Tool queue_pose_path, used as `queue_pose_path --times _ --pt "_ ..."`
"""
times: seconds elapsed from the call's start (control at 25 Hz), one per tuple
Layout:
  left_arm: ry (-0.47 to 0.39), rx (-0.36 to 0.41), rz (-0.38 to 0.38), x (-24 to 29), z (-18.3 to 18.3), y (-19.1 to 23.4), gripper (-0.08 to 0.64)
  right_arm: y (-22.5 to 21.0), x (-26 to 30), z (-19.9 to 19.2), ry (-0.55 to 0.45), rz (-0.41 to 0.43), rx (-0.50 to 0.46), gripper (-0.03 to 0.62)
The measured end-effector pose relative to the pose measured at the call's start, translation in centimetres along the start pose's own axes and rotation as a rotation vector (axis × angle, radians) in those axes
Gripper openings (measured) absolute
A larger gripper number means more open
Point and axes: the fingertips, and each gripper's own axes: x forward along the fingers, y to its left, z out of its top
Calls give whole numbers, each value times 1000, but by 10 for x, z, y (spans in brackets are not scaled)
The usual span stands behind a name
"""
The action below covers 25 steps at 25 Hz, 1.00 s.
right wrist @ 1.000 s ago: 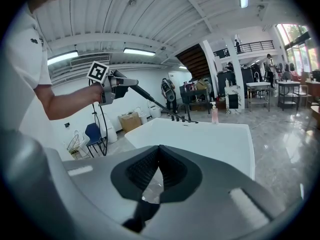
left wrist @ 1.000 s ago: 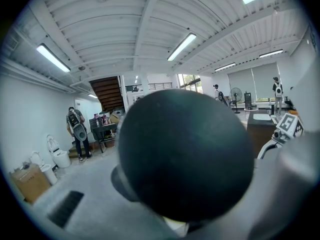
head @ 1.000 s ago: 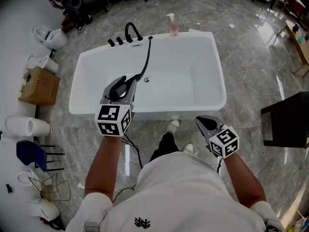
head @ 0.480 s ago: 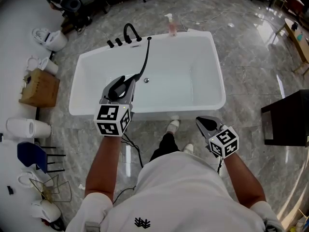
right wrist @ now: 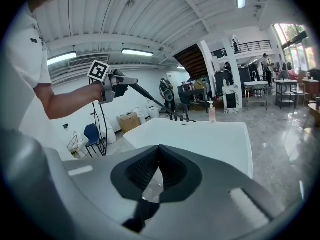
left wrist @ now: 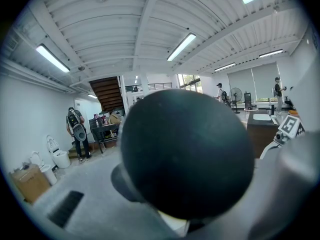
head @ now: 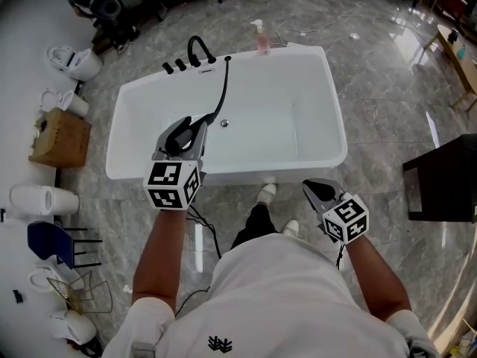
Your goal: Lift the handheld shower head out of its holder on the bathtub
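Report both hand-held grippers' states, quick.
Left hand-held gripper: closed on the shower head.
Right hand-held gripper: closed, empty.

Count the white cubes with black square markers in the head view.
2. One white marker cube sits at the left, by the white bathtub's near rim; the other sits at the right, over the grey marble floor. None seems hidden.

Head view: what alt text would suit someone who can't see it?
From above, a person's left hand-held gripper holds a black shower head over a white bathtub, its hose running to the far rim. The right hand-held gripper hangs empty over the floor.
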Motion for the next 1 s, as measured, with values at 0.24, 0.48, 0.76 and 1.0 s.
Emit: queue_pose_path --times 0.24,0.48,0.76,1.0 --pt "0 5 -2 -1 1 -1 137 1 0 2 -5 0 -1 12" --pt "0 5 -2 -1 2 0 138 1 0 0 -3 -2 1 12" --pt "-1 7 -9 1 3 1 137 0 1 0 -2 -7 -1 12" --pt "-6 7 -18 4 9 2 137 -3 1 1 4 -9 1 12"
